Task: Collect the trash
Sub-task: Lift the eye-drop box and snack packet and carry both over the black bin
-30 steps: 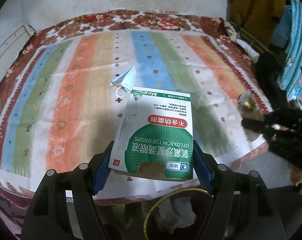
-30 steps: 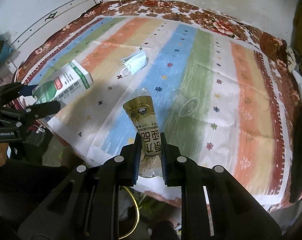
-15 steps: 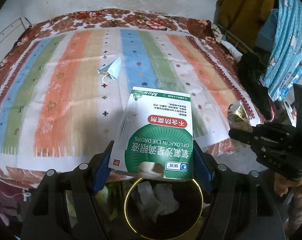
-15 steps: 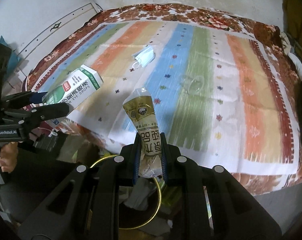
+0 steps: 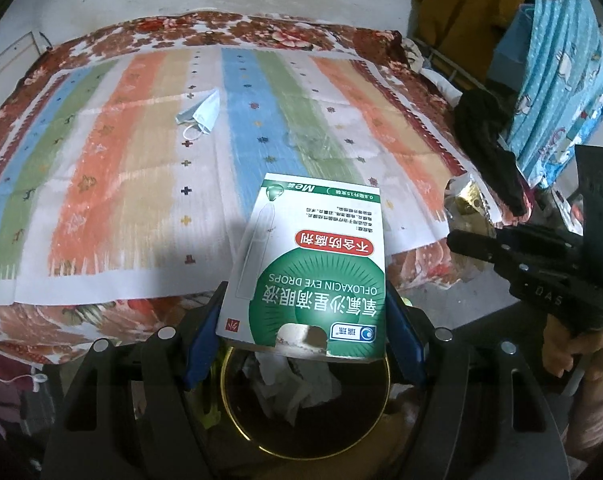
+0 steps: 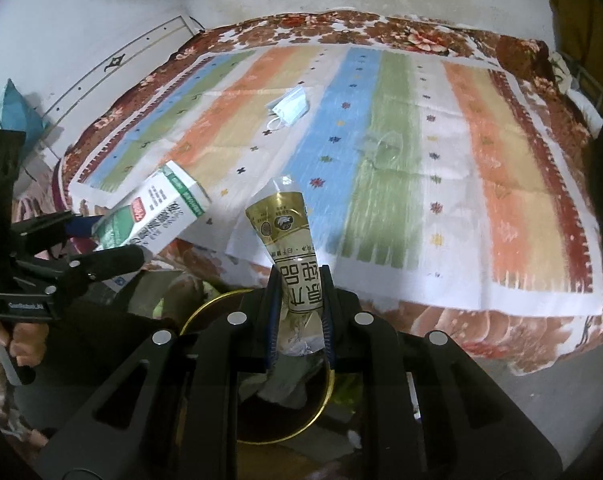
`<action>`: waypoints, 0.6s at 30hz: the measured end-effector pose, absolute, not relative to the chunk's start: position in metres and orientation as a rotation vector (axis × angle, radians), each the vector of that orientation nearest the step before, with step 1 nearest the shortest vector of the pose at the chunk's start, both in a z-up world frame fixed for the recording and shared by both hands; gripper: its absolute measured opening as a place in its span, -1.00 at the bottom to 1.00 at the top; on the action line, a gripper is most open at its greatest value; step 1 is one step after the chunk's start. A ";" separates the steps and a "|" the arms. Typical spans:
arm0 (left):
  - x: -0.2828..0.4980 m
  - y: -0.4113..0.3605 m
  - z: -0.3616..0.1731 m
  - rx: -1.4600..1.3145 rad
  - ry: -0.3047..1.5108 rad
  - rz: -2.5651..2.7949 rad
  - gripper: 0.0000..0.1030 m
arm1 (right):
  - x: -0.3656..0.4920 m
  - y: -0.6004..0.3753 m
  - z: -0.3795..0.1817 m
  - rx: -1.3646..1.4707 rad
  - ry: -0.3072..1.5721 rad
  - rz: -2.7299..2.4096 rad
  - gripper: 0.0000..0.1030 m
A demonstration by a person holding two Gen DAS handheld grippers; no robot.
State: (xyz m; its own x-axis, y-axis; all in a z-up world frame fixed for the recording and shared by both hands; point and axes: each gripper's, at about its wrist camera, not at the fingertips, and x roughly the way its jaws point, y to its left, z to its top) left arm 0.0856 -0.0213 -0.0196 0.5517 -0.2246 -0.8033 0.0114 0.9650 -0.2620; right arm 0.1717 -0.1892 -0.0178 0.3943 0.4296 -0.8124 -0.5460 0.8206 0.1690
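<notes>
My left gripper [image 5: 303,312] is shut on a green-and-white eye-drops box [image 5: 313,264], which hangs over a dark bin with a gold rim [image 5: 305,408] holding crumpled paper. My right gripper [image 6: 299,292] is shut on a gold-and-white snack wrapper [image 6: 289,232] above the same bin [image 6: 285,392]. The right wrist view shows the box [image 6: 157,216] and the left gripper [image 6: 101,248] at the left. The left wrist view shows the right gripper [image 5: 473,240] at the right, with the wrapper [image 5: 467,204]. A blue face mask [image 5: 199,114] [image 6: 289,108] lies on the striped cloth [image 5: 141,168].
A clear crumpled plastic piece [image 6: 385,144] lies on the green stripe of the cloth [image 6: 481,184]. The bed's floral edge [image 6: 441,328] borders the bin. Dark clothing [image 5: 489,148] and a blue patterned curtain [image 5: 561,60] hang at the right. A hand [image 5: 581,348] holds the right gripper.
Both grippers have drawn back off the bed edge with their loads, and the bin has come fully into view beneath them. The mask and the clear plastic have not moved on the cloth.
</notes>
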 end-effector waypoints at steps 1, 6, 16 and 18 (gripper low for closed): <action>0.083 -0.021 -0.020 -0.245 0.977 -0.146 0.40 | 0.169 -0.189 -0.020 -0.130 0.992 0.627 -0.67; 0.071 -0.021 -0.019 -0.284 0.957 -0.175 0.40 | 0.157 -0.192 -0.023 -0.127 0.991 0.638 -0.63; 0.047 -0.023 -0.029 -0.299 0.958 -0.181 0.40 | 0.128 -0.196 -0.043 -0.084 1.026 0.647 -0.65; 0.041 -0.024 -0.033 -0.306 0.964 -0.186 0.40 | 0.121 -0.196 -0.051 -0.064 1.047 0.657 -0.65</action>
